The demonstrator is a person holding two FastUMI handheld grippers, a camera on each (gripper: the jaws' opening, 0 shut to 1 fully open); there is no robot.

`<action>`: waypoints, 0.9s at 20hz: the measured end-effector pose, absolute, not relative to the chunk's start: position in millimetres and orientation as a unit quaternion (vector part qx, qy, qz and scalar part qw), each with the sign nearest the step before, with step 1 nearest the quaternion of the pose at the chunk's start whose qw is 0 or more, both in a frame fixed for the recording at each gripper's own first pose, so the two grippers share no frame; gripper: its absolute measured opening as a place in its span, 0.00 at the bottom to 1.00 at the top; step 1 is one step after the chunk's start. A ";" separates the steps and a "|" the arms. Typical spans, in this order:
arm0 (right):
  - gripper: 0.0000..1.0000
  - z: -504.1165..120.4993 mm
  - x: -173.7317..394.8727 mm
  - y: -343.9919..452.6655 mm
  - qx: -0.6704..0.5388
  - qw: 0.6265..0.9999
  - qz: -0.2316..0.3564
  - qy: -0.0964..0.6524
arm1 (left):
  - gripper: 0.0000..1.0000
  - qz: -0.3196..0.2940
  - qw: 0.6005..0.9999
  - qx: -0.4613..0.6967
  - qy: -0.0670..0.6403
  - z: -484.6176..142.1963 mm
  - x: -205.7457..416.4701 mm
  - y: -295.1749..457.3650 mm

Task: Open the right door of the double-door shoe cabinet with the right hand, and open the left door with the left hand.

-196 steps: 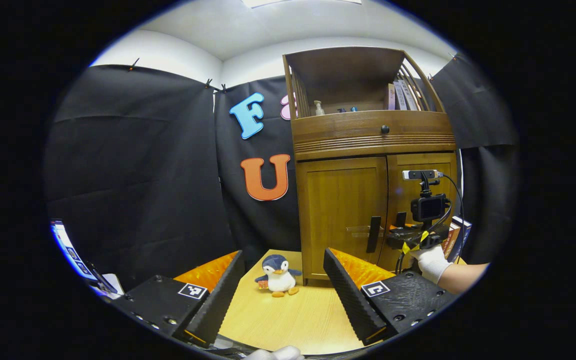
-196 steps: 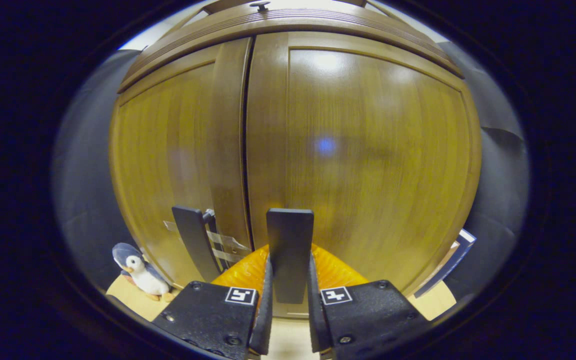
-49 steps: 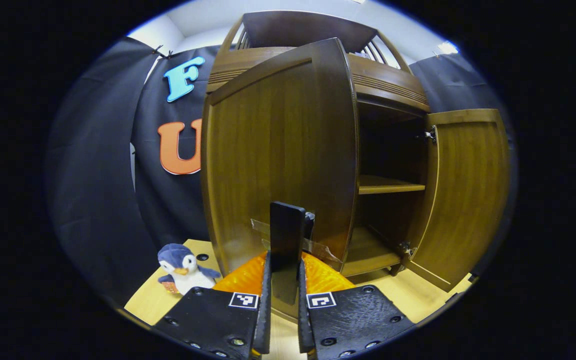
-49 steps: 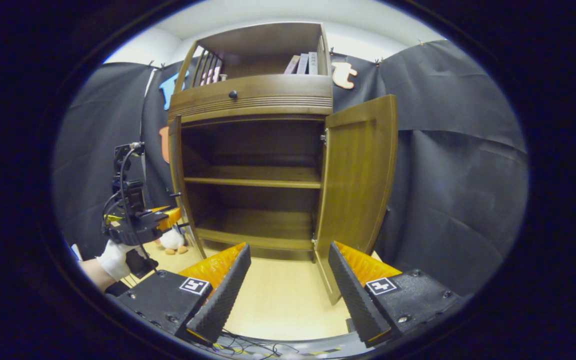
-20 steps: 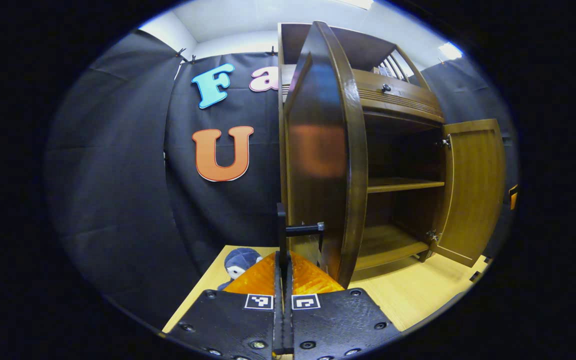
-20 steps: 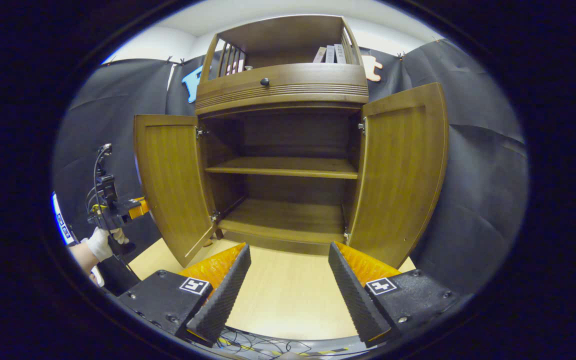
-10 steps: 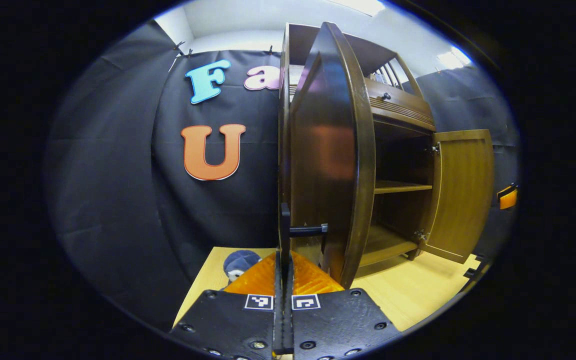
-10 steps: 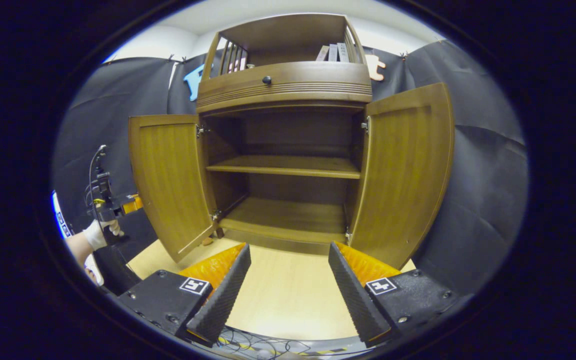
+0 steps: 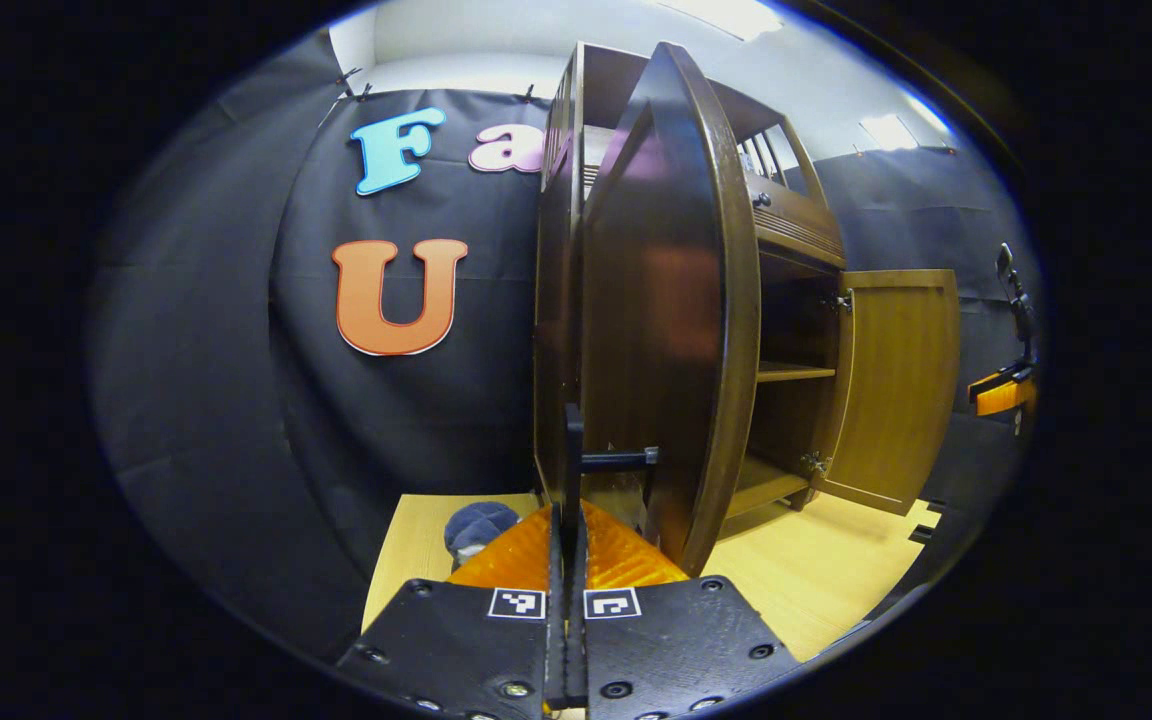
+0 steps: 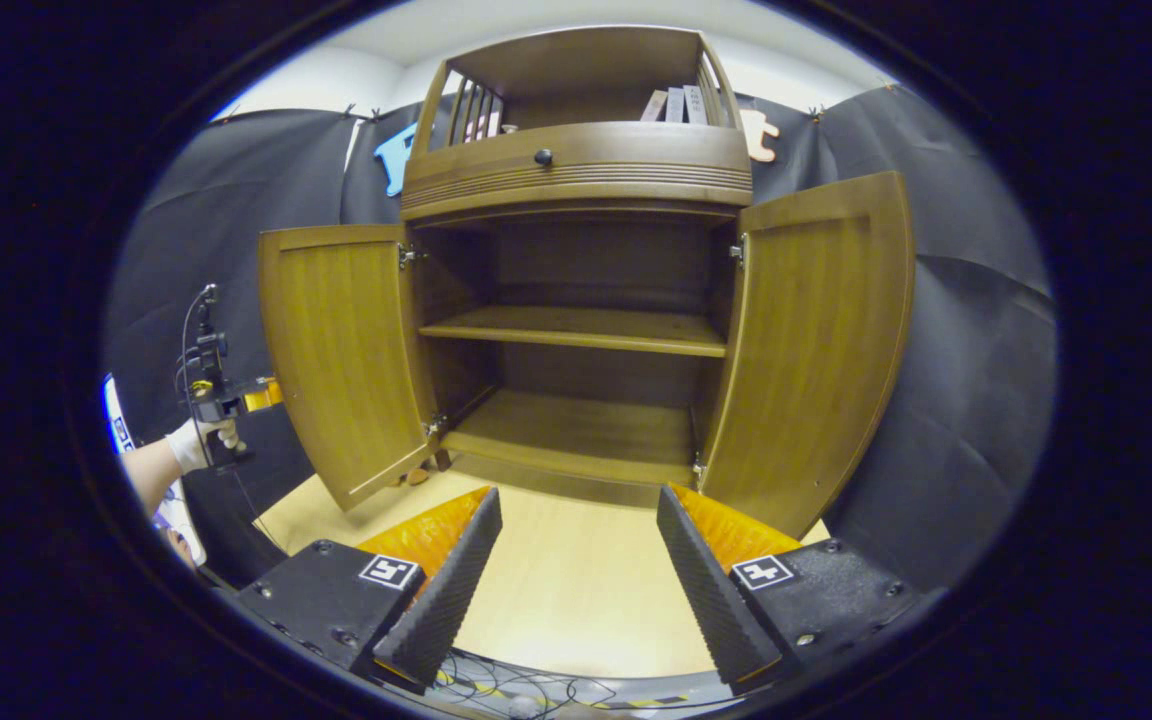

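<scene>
The wooden shoe cabinet (image 10: pixel 576 170) stands with both doors swung wide. Its left door (image 10: pixel 341 350) and right door (image 10: pixel 811 340) frame two bare shelves. In the left gripper view the left door (image 9: pixel 676 300) is seen nearly edge-on, and its dark handle (image 9: pixel 573 440) sits between my fingers: my left gripper (image 9: pixel 567 515) is shut on it. The right gripper view shows that left gripper (image 10: pixel 226 398) in a gloved hand at the door's outer face. My right gripper (image 10: pixel 576 545) hangs open over the table in front of the cabinet, holding nothing. The right door (image 9: pixel 891 390) stands open, untouched.
A plush penguin (image 9: pixel 474 525) lies on the light wooden table (image 9: pixel 836 570) beside the left door, partly hidden by my fingers. Books (image 10: pixel 671 105) stand on the cabinet's top shelf above a drawer knob (image 10: pixel 543 157). Cables (image 10: pixel 496 690) trail along the table's front edge.
The left door has swung a little farther out with my left gripper still shut on its handle. The right gripper stays open in front of the cabinet, hardly moved.
</scene>
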State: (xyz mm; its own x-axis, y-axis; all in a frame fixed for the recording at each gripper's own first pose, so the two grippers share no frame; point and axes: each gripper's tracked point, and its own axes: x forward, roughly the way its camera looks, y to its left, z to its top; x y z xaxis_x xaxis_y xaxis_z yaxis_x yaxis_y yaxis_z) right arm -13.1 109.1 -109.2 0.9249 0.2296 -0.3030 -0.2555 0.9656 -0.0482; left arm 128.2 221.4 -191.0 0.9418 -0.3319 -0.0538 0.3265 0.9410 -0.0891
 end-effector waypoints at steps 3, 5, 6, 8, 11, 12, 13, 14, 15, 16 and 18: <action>0.99 -107.9 -12.4 107.7 -0.044 0.980 0.122 0.149 | 0.04 -0.156 0.986 -0.039 0.042 -194.6 128.3 220.8; 0.99 -107.2 -12.1 107.8 -0.047 0.981 0.121 0.147 | 0.14 -0.137 0.989 -0.038 0.045 -196.8 126.0 231.1; 0.99 -106.2 -12.0 107.4 -0.048 0.981 0.121 0.145 | 0.28 -0.128 0.990 -0.040 0.047 -197.3 124.3 234.8; 0.99 -104.8 -11.4 106.2 -0.047 0.982 0.120 0.141 | 0.57 -0.118 0.991 -0.043 0.051 -198.9 128.2 239.5; 0.99 -102.9 -8.9 104.1 -0.046 0.982 0.117 0.138 | 0.91 -0.109 0.992 -0.035 0.058 -199.2 124.6 244.0; 0.99 -102.6 -7.5 101.8 -0.046 0.983 0.115 0.137 | 0.92 -0.106 0.992 -0.032 0.059 -198.8 124.9 243.4; 0.99 -101.4 -6.3 100.5 -0.045 0.983 0.114 0.136 | 0.92 -0.103 0.992 -0.030 0.061 -198.5 123.2 242.7; 0.99 -101.2 -6.0 98.6 -0.043 0.983 0.112 0.135 | 0.92 -0.099 0.993 -0.027 0.061 -197.6 122.1 242.9; 0.99 -100.1 -5.1 97.4 -0.041 0.984 0.111 0.134 | 0.92 -0.095 0.993 -0.022 0.064 -197.5 119.0 243.4; 0.99 -98.9 -3.4 95.5 -0.039 0.984 0.109 0.133 | 0.92 -0.094 0.993 -0.022 0.065 -196.4 115.4 242.4; 0.99 -98.7 -0.9 92.2 -0.038 0.985 0.107 0.132 | 0.94 -0.077 0.995 -0.013 0.056 -187.0 102.5 253.9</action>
